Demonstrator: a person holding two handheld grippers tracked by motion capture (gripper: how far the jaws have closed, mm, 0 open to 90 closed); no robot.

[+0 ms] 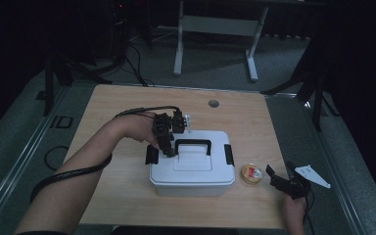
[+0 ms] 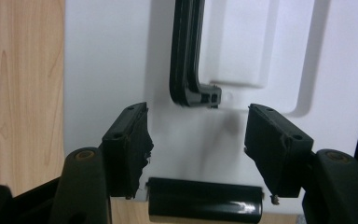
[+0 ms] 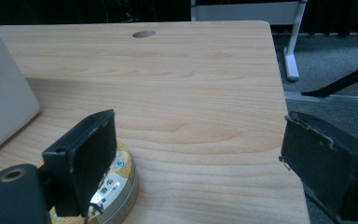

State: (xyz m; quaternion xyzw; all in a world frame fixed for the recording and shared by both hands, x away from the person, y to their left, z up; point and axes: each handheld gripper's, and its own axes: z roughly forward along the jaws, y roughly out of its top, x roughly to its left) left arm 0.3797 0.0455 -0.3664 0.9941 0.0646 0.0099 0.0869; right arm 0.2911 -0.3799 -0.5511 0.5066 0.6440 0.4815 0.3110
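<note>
At the table's middle the white box (image 1: 192,164) is seen shut, its black handle (image 1: 193,145) lying flat and ungripped beneath the part-open left gripper (image 1: 169,147), while the right gripper (image 1: 280,177) is held wide open beside a small round tin (image 1: 251,173), so the lifting is judged barely begun.

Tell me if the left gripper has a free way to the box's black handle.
Probably yes: the left gripper hangs over the white box lid, jaws apart, the black handle lying flat just ahead with nothing between.
</note>
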